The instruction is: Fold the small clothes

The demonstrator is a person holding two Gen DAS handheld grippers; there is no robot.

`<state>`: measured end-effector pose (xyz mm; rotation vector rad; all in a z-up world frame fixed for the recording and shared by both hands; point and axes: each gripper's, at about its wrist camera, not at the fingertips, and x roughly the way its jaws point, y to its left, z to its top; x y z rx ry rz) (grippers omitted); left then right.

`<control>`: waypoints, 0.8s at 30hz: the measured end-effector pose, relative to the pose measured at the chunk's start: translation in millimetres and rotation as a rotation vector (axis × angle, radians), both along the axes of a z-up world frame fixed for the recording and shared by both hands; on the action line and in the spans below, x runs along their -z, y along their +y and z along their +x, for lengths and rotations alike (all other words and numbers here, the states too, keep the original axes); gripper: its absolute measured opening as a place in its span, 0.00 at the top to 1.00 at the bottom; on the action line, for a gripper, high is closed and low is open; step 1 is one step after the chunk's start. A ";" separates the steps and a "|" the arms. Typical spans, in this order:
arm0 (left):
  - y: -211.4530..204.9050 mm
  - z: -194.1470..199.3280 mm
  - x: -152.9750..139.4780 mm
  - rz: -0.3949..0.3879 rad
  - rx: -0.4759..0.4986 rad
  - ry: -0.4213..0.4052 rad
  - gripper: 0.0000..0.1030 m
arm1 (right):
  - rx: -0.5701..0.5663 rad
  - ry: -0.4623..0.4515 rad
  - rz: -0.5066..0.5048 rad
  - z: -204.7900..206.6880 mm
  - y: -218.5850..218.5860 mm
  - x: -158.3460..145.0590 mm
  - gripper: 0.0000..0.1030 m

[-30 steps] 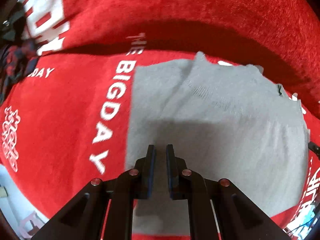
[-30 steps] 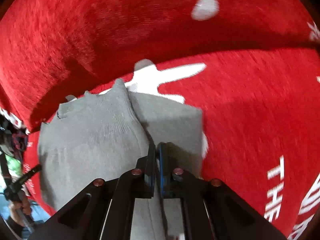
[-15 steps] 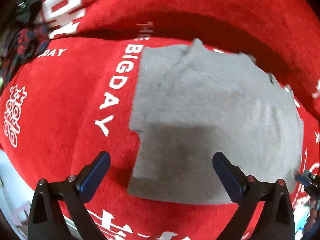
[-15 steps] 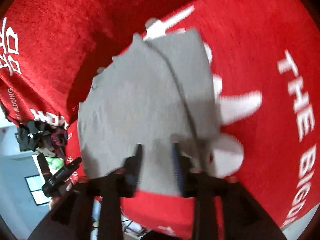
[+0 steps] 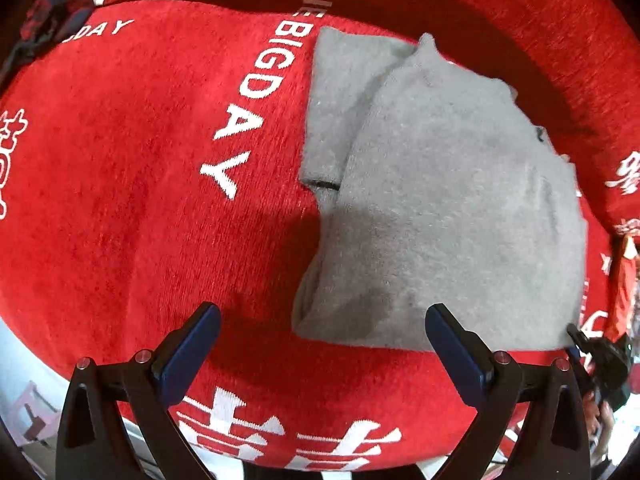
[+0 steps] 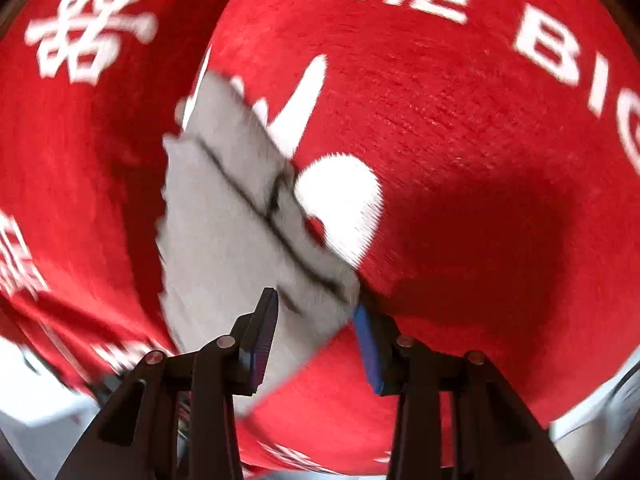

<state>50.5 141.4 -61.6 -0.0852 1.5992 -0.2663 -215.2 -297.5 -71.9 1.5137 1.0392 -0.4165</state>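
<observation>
Gray cloth: Your small gray cloth point(image 5: 440, 208) lies flat on the red cover, already folded over itself. You can see layered edges on its left side.
How it feels: It looks soft, fuzzy and light. It will bend and flop when you lift it. It is not slippery and it will not break, but a loose layer could slide open.
Where to hold: Take it by a corner or along the thick folded edge, so all the layers come up together. The near edge, close to you, looks like a good spot.
Left claw: Your left claw point(image 5: 320, 350) is wide apart and holds nothing. It hangs just above the near edge of the gray cloth, pointing down. One finger is over the red cover and the other is over the cloth.
Right claw: Your right claw point(image 6: 316, 338) is closing. The near corner of the gray cloth point(image 6: 240, 248) sits between its fingers, but the pads do not press on it yet. This view is blurry.
Surface: The red cover point(image 5: 140, 200) is thick and fuzzy, with big white letters and signs. It runs up a raised part behind the cloth.
Room: A dark heap of clothes point(image 5: 48, 20) sits far off at the top left. Past the red edge you see pale floor, too blurry to tell more.
</observation>
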 end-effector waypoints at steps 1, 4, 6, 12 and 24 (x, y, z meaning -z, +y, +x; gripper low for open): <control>2.9 0.3 -0.5 -0.014 0.002 0.002 0.01 | -0.034 0.010 -0.042 6.6 1.1 -7.6 0.87; 12.6 1.0 5.6 -0.054 -0.030 0.028 0.01 | -0.124 0.039 -0.146 18.3 4.0 -23.7 0.88; 20.0 -0.1 13.3 -0.084 -0.068 0.054 0.03 | -0.140 0.069 -0.163 17.2 2.6 -19.4 0.88; 27.9 -1.5 21.6 -0.149 -0.084 0.058 0.86 | -0.181 0.129 -0.194 22.5 0.9 -11.5 0.88; 44.6 -17.7 16.4 -0.106 -0.013 0.000 0.89 | -0.385 0.192 -0.319 31.0 3.4 -20.0 0.88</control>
